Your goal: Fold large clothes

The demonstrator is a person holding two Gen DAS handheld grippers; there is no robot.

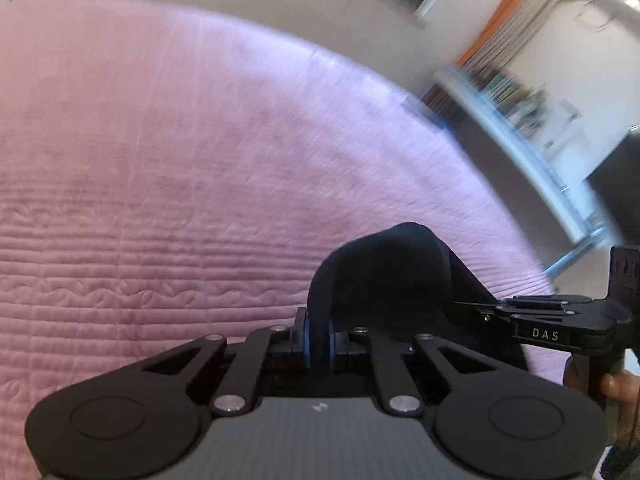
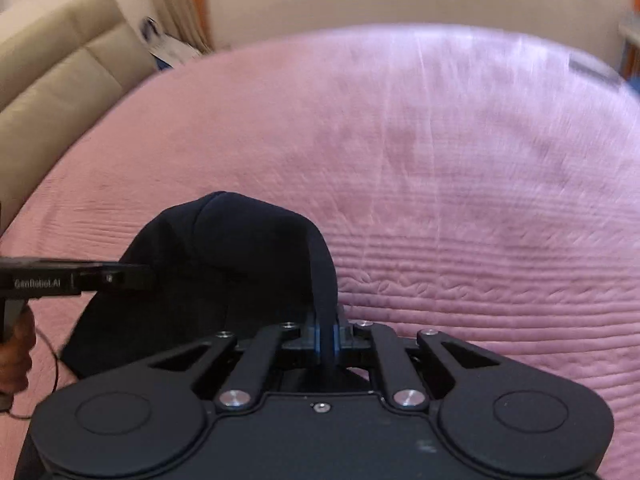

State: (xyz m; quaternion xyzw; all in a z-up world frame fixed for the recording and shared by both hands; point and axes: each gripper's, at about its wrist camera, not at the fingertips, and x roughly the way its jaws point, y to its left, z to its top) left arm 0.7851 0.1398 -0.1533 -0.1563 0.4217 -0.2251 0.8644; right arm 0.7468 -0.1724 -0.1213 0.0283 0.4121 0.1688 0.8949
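**Left wrist and right wrist views: both jaws pinching one dark garment above a pink bedspread**

Left wrist camera shows the left gripper (image 1: 317,340) with its jaws clenched on a fold of a dark navy garment (image 1: 384,276). The cloth rises from between the blue-lined pads in a rounded hump and drapes off to the right. There the right gripper (image 1: 476,306) comes in from the edge of the picture, marked "DAS" on its side, its tip touching the same cloth; part of the right hand (image 1: 612,384) shows on its handle.

Under and beyond the garment lies a pink quilted bedspread (image 1: 180,168), stitched in parallel rows with wavy bands. Past the bed's far edge the room is smeared by motion blur: a white shelf (image 1: 516,112) with coloured items, and an orange curtain edge (image 1: 500,12) beside a window.

Right wrist camera shows the right gripper (image 2: 328,340) clamped likewise on a narrow band of the garment (image 2: 224,264), which bulges up and spreads left and down over the bedspread (image 2: 460,152). The left gripper (image 2: 136,278) reaches in from the left, labelled "GenRobot.AI", its tip at the cloth, with the left hand (image 2: 16,344) on the handle. A beige sofa (image 2: 60,64) stands beyond the bed's left edge.
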